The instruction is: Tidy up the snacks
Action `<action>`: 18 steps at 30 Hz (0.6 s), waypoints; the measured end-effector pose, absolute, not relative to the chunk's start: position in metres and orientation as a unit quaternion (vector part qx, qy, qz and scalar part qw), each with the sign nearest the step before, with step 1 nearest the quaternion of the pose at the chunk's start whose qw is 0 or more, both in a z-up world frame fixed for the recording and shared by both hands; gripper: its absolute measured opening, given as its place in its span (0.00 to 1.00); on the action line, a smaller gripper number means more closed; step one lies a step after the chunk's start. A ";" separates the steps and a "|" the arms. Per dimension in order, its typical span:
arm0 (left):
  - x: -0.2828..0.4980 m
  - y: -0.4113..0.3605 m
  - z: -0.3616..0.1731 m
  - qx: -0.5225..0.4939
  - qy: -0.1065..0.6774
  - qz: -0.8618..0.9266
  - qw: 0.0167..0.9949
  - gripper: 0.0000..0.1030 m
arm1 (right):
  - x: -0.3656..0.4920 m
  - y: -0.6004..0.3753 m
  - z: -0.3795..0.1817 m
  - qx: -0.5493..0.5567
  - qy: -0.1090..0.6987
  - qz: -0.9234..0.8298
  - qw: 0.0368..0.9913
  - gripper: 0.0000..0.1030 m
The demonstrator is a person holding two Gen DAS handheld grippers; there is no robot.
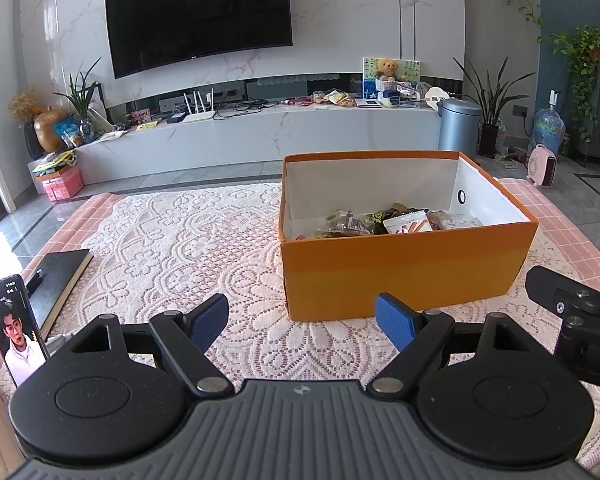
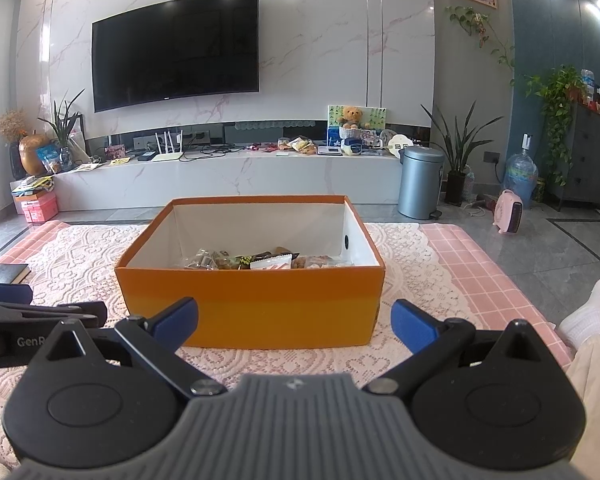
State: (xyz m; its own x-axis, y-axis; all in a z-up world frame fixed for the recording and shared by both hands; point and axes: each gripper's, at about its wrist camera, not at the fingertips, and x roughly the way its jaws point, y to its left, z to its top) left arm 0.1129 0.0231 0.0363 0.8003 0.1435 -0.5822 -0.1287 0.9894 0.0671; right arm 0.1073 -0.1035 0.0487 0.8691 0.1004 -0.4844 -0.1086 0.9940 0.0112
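An open orange box (image 1: pixel 404 276) (image 2: pixel 256 312) stands on a white lace cloth. Several snack packets (image 1: pixel 384 222) (image 2: pixel 256 262) lie inside it on the bottom. My left gripper (image 1: pixel 302 322) is open and empty, low over the cloth, just in front and left of the box. My right gripper (image 2: pixel 294 320) is open and empty, right in front of the box's near wall. The right gripper shows at the right edge of the left wrist view (image 1: pixel 572 312). The left gripper shows at the left edge of the right wrist view (image 2: pixel 40 316).
A phone (image 1: pixel 14 328) stands at the left by a dark notebook (image 1: pixel 58 284) (image 2: pixel 8 274). The lace cloth (image 1: pixel 188 248) covers a pink checked table. A leg in a white sock (image 2: pixel 588 312) is at the right. A TV wall, a bin (image 2: pixel 420 182) and plants stand beyond.
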 end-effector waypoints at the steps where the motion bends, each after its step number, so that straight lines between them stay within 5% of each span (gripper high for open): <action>1: 0.113 0.023 0.036 0.010 0.308 0.070 0.949 0.95 | 0.107 -0.103 0.049 -0.008 0.250 0.054 0.967 0.97; 18: 0.114 0.023 0.038 0.009 0.311 0.066 0.948 0.94 | 0.108 -0.103 0.049 -0.008 0.251 0.055 0.966 0.97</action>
State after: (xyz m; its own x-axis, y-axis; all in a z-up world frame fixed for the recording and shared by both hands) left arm 0.1136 0.0234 0.0384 0.7983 0.1310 -0.5878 -0.1200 0.9911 0.0579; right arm 0.1076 -0.1033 0.0485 0.8681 0.1025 -0.4858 -0.1105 0.9938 0.0122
